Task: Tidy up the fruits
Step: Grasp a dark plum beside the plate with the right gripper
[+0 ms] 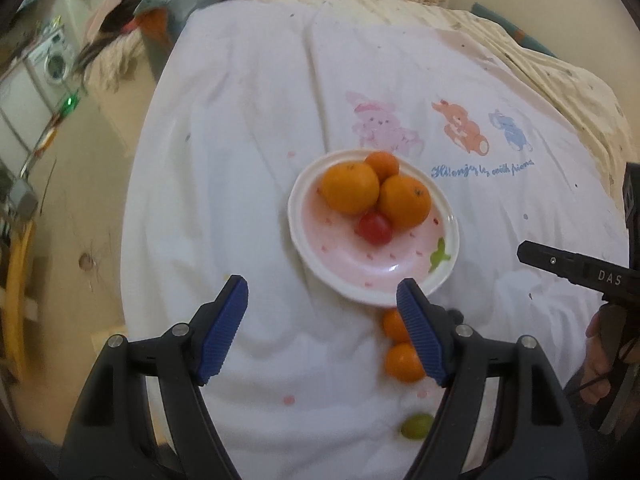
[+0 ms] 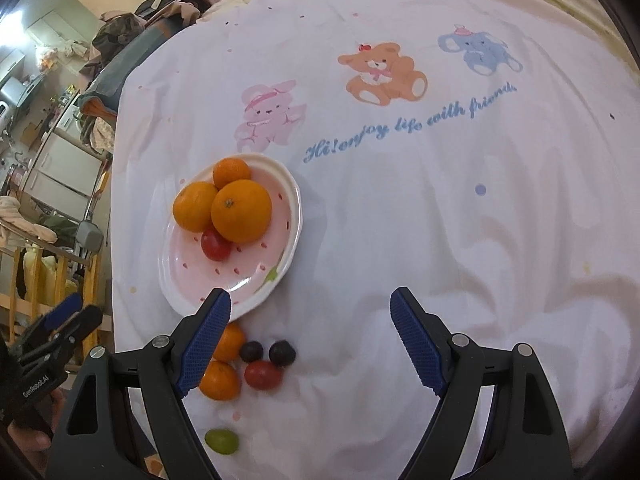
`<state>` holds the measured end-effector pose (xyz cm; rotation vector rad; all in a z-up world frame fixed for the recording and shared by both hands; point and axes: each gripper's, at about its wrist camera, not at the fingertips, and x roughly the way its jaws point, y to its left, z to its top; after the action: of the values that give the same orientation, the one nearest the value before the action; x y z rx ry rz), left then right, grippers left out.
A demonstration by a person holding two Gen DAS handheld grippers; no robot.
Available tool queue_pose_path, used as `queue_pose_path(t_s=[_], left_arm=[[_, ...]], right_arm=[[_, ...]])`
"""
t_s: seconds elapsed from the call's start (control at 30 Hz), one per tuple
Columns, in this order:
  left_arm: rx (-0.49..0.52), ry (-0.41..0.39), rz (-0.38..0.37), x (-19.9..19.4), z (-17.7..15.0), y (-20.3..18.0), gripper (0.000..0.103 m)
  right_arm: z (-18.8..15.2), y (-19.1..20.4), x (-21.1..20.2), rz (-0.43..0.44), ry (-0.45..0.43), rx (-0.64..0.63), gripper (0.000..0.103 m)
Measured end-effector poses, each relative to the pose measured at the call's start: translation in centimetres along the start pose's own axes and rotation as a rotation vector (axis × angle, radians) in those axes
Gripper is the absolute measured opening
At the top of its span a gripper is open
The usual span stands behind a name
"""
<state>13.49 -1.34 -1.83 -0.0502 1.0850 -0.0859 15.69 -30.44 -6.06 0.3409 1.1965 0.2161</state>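
Left claw point(image 1: 322, 294) open and empty over the sheet point(image 2: 440, 220), plate point(image 2: 290, 216) holding three oranges point(image 2: 241, 211) and a tomato point(image 2: 215, 245), loose fruit point(image 2: 262, 374) on the sheet beside it, right claw point(image 2: 310, 306) open, empty.

Home bedroom: quilted bed point(image 2: 440, 220), washing machine point(image 1: 56, 64)

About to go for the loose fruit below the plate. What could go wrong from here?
1. The plate sits on soft, wrinkled cloth; the piled oranges could roll if it is nudged.
2. The loose fruit is tightly clustered: closing on the red tomato may knock the dark grapes away.
3. The green grape is small and may slip.
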Motion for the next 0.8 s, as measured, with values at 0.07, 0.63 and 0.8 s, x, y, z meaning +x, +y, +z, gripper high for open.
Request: queue_pose_path(t_s=[0.07, 0.63, 0.8], left_arm=[[-0.021, 0.014, 0.0, 0.0, -0.6, 0.3, 0.074], [-0.158, 0.074, -0.029, 2.0, -1.3, 2.0, 0.074], [-0.156, 0.087, -0.05, 2.0, -1.3, 1.8, 0.074]], right_arm=[[-0.4, 0.1, 0.2, 0.006, 0.009, 0.006, 0.085], [-2.8, 1.0, 7.3, 0.042, 0.257, 0.063, 0.037], [-3.2, 1.6, 8.3, 0.023, 0.276, 0.034, 0.032]])
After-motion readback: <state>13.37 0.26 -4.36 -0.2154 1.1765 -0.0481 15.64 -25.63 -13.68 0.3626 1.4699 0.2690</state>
